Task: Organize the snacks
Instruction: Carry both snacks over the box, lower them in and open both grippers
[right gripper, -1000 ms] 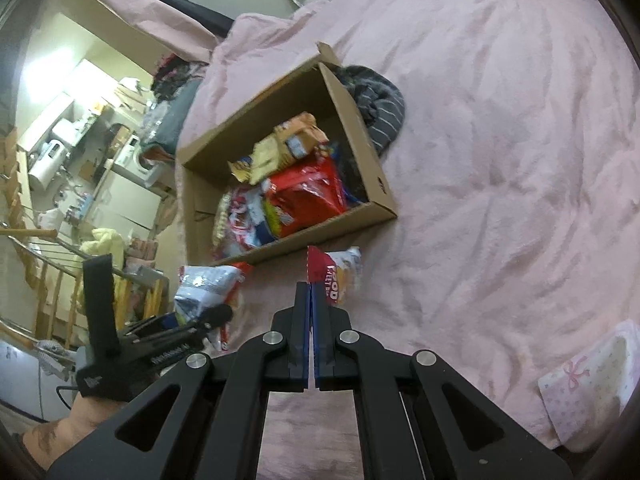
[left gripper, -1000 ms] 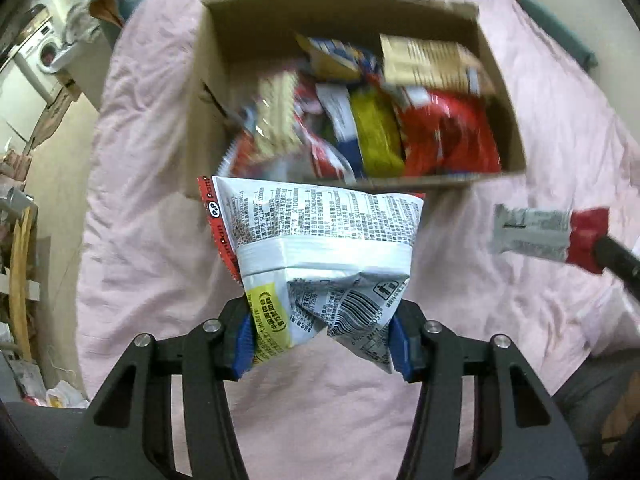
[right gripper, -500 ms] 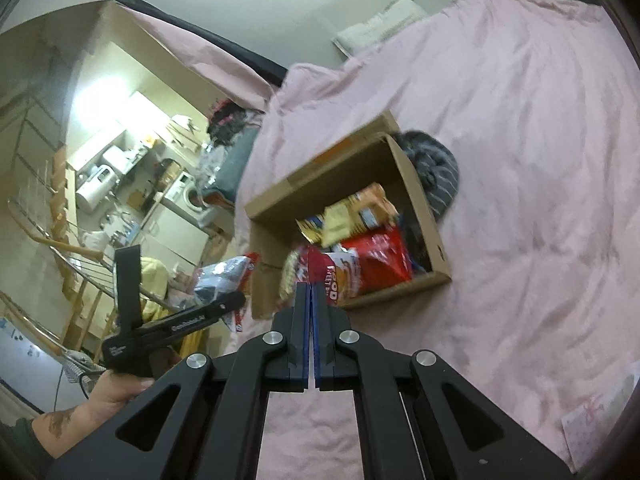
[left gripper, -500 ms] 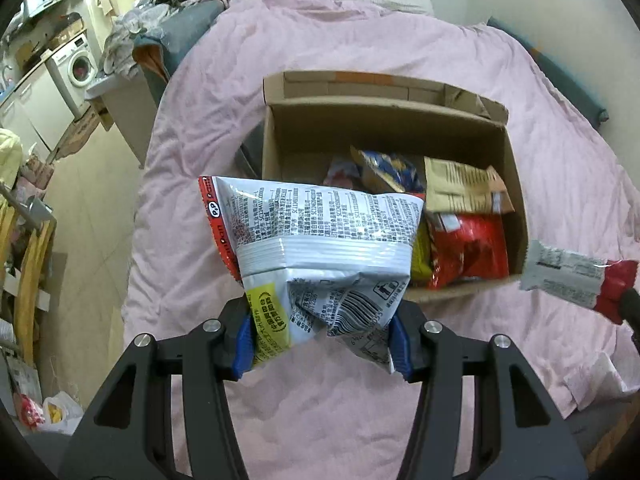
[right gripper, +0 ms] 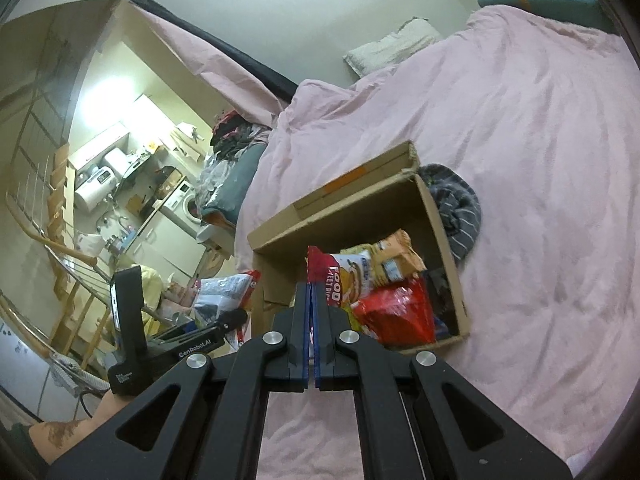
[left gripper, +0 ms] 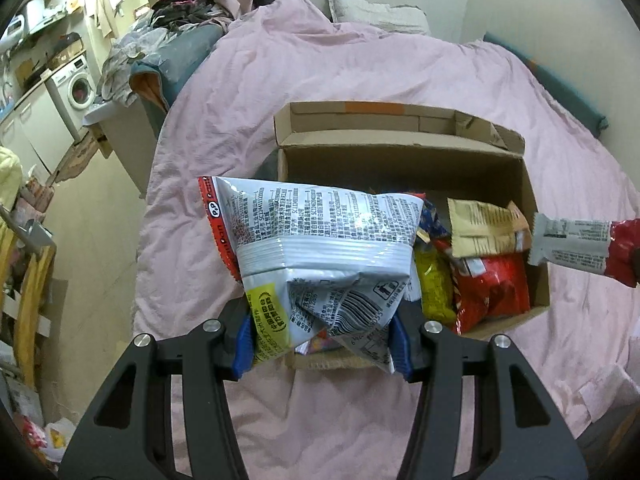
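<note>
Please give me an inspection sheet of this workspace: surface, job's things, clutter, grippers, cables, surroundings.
Surface: pink bedspread, wrinkled.
Job's things: open cardboard box on the bed, right part filled with snack packets; silver snack bag and small red-and-white packet held above it.
Clutter: striped grey garment beside the box; pillow at the bed's head.
Grippers: left hand-held gripper shut on the silver snack bag; right hand-held gripper shut on the small red-and-white packet.
Cables: nothing seen.
Surroundings: washing machine, clothes pile, wooden rail.
</note>
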The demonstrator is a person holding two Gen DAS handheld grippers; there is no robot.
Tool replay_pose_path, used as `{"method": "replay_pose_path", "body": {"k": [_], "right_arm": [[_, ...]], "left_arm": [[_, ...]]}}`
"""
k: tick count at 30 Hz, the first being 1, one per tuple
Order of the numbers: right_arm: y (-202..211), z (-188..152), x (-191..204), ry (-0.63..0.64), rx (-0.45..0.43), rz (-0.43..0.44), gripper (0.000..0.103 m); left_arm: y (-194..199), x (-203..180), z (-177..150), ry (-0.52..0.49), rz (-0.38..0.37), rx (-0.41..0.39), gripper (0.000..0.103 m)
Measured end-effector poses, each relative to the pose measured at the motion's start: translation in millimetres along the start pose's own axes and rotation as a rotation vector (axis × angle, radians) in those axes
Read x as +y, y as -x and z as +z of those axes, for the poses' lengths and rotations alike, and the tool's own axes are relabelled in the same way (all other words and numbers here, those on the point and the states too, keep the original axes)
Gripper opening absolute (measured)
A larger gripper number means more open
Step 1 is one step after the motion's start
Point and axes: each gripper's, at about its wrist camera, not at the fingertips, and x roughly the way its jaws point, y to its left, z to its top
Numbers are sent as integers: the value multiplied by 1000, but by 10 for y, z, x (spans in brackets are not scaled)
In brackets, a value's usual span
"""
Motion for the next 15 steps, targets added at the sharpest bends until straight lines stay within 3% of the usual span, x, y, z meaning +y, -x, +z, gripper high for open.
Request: {"method": "replay_pose_path", "body": {"k": [12, 15], "right_arm": [[-631, 330, 199, 48, 2, 61, 1], [-811, 413, 237, 46, -3, 119, 1]], "left_arm": [[-200, 26, 62, -14, -92, -54, 50], [-262, 62, 60, 0, -120, -37, 50]]}}
